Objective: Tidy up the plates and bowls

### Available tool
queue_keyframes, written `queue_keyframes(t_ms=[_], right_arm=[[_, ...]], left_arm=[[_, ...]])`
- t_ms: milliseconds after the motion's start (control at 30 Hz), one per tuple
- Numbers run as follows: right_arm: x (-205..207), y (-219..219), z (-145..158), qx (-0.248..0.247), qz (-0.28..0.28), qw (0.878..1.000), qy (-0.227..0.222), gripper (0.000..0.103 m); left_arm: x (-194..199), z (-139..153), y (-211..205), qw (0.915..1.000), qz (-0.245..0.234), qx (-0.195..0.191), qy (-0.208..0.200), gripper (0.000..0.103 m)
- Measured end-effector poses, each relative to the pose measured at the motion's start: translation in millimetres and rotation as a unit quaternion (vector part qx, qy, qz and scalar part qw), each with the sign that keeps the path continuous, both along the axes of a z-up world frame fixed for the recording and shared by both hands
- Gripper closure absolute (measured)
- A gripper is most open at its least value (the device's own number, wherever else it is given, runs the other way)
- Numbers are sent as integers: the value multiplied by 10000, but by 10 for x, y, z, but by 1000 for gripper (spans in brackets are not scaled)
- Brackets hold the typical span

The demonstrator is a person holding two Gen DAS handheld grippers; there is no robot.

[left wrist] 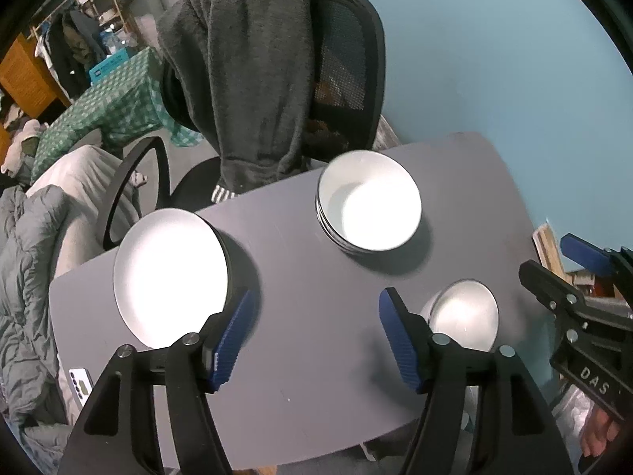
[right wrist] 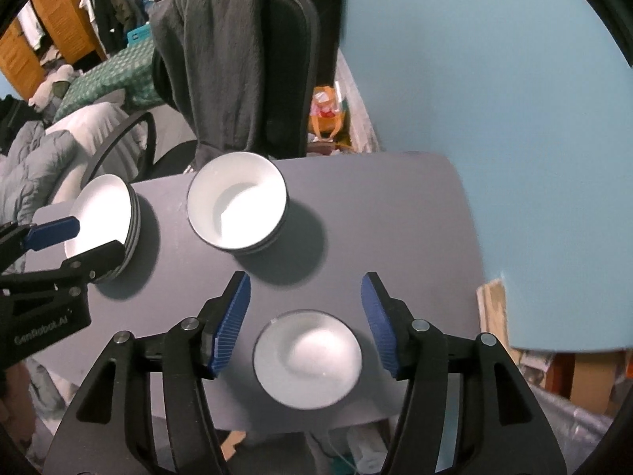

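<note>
Jaws on both grippers stand apart w/ nothing pinched. Left gripper (left wrist: 314, 338) hangs over bare grey table (left wrist: 316, 261), w/ the plate stack (left wrist: 170, 273) just beside its left pad. Right gripper (right wrist: 306, 322) sits above the small bowl (right wrist: 307, 358), which shows between its blue pads, untouched. Stacked bowls (right wrist: 237, 202) rest further back, near a chair (right wrist: 292, 59) draped w/ a dark blanket (right wrist: 221, 51).
</note>
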State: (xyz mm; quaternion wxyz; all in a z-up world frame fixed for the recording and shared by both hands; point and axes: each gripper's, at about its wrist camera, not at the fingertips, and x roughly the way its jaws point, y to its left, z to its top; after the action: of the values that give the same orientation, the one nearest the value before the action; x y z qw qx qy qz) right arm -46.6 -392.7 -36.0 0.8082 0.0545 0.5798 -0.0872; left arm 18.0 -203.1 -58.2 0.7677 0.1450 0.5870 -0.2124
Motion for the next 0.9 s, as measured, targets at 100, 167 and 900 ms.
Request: queue_keyframes(t_ms=[100, 167, 900], right_arm=[[-126, 26, 51, -136, -34, 9999, -3, 39], [-183, 33, 64, -222, -101, 9997, 30, 39], [-504, -77, 17, -239, -625, 9976, 198, 38]], left_arm=[[-82, 0, -5, 9999, -95, 2, 33, 31], [-118, -21, -27, 9998, -166, 39, 69, 31], [-393, -205, -189, 9975, -561, 226, 372, 31]])
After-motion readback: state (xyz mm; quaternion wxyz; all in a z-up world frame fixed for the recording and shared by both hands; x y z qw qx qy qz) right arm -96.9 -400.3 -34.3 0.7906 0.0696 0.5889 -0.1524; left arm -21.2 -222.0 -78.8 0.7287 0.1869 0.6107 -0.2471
